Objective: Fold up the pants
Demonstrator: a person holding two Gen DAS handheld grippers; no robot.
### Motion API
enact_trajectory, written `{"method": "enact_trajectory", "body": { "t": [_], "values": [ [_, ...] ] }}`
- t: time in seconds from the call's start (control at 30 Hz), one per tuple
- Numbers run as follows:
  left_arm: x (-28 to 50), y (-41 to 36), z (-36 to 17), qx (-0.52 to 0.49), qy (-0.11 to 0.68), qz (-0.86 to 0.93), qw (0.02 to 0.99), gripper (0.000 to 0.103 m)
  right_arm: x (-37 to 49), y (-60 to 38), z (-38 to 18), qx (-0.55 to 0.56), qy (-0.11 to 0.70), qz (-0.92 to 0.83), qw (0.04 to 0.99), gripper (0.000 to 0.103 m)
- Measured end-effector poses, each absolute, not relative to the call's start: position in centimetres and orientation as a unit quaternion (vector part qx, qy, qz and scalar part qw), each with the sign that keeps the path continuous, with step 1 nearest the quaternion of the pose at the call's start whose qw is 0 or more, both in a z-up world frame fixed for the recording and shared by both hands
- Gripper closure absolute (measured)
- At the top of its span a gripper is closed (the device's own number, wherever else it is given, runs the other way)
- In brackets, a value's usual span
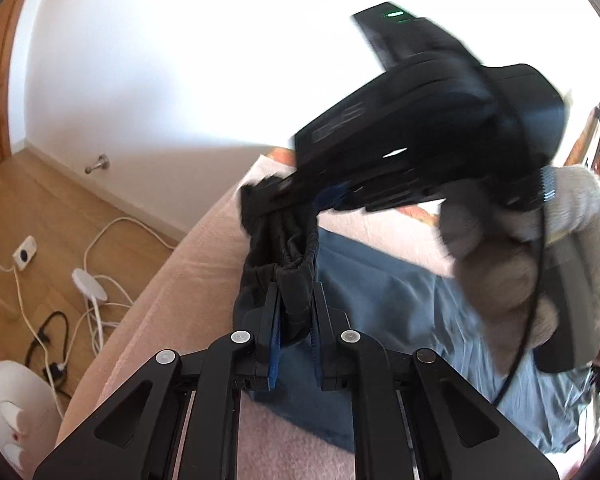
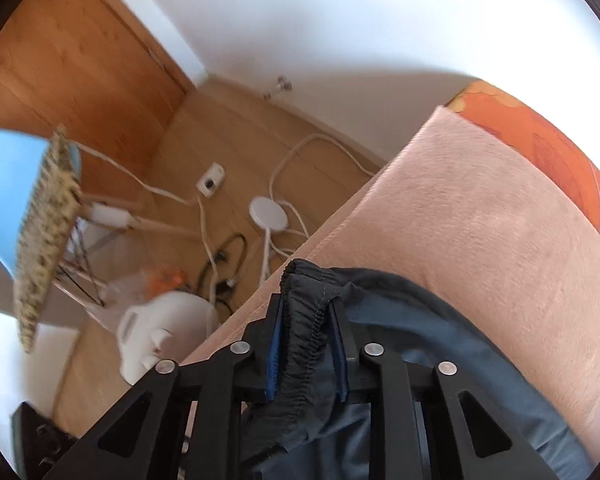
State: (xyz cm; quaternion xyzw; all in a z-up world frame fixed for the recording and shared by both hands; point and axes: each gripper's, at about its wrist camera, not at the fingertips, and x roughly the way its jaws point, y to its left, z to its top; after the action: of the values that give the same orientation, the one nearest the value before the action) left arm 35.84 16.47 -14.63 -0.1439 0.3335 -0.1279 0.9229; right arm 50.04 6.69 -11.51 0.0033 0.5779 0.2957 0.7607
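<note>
Clamped between my left gripper's [image 1: 294,312] blue pads is the dark pants' [image 1: 276,248] elastic waistband; my right gripper [image 2: 306,334] pinches the same gathered band. Both grips sit near the pink blanket's [image 2: 480,216] edge, the pants trailing across it.

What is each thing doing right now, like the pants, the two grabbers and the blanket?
Pants: elastic waistband bunched and pinched in both grippers, the rest draped on the bed.
Left gripper: jaws shut on the waistband.
Right gripper: jaws shut on the waistband.
Pink blanket: spread flat under the pants.
</note>
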Motion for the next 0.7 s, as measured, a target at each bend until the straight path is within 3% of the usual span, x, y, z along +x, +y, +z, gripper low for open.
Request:
{"method": "enact_trajectory", "body": {
  "t": [0.47,0.6,0.7],
  "values": [
    [33.6,9.0,-13.4,-0.061,0.342,-0.2,0.916,0.092,45.6,-5.9,-10.7,0.112,0.533,0.285,0.789,0.096],
    [32.6,6.8,-13.2,-0.043,0.352,-0.241,0.904,0.076,44.5,-9.9,-10.4,0.116,0.521,0.273,0.8,0.096],
    [31.8,6.5,-13.4,-0.044,0.367,-0.25,0.895,0.075,44.8,-12.8,-11.4,0.137,0.529,0.254,0.798,0.096]
  ]
}}
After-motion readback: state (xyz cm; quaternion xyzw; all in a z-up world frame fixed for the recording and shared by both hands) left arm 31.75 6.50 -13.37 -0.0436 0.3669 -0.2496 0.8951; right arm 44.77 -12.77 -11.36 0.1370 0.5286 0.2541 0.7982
